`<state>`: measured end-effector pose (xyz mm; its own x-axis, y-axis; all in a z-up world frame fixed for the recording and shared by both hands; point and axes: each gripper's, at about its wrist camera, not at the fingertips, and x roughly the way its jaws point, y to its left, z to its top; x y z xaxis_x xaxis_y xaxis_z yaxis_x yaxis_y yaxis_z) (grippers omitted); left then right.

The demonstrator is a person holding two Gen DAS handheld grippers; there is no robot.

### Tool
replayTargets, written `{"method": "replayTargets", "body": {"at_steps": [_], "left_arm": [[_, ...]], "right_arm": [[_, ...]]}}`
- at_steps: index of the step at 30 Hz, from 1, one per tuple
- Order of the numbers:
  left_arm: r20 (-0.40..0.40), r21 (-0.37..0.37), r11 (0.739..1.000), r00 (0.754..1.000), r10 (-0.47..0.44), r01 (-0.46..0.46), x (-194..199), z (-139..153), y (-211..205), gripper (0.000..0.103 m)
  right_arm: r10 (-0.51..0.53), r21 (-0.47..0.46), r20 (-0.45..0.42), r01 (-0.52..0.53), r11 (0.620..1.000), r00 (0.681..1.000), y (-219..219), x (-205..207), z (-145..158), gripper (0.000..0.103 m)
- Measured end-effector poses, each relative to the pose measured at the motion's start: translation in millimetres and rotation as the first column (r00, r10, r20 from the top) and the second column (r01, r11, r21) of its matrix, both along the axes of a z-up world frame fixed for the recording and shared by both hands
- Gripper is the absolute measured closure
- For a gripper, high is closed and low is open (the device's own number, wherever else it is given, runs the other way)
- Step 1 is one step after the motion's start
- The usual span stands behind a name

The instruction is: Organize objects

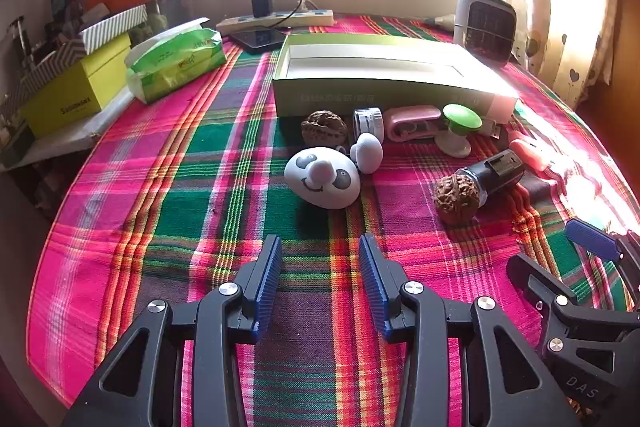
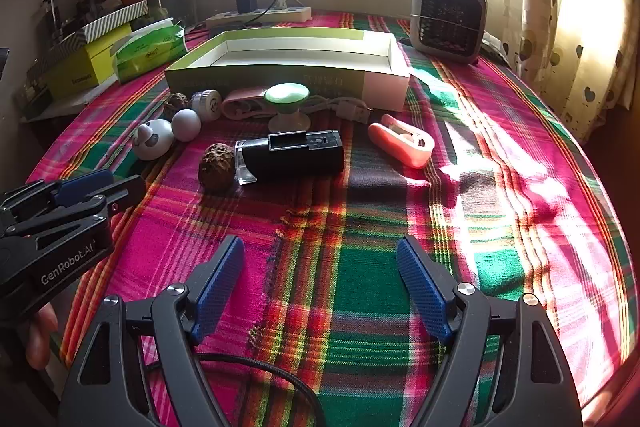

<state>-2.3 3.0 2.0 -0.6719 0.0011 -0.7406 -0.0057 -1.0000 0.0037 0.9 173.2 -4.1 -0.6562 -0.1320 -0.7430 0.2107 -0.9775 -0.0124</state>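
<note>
An empty shallow green-and-white box lies at the back of the plaid cloth. In front of it lie a white panda egg, a white ball, two walnuts, a black cylinder device, a green-topped knob, a pink case and a coral clip. My left gripper is open and empty, short of the panda egg. My right gripper is open and empty, short of the black device.
A green tissue pack and yellow box stand at the left. A small heater stands at the back right, a power strip at the back. A curtain hangs at the right.
</note>
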Motion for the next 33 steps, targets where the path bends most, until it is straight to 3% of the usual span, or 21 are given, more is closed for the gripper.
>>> {"method": "replayTargets", "body": {"at_steps": [33], "left_arm": [[-0.007,-0.007,1.000,1.000,-0.008,0.007,-2.1,-1.8,0.7,0.065]], "right_arm": [[0.006,-0.002,-0.009,-0.006,1.000,1.000,-1.7,-2.4,-1.3,0.024]]}}
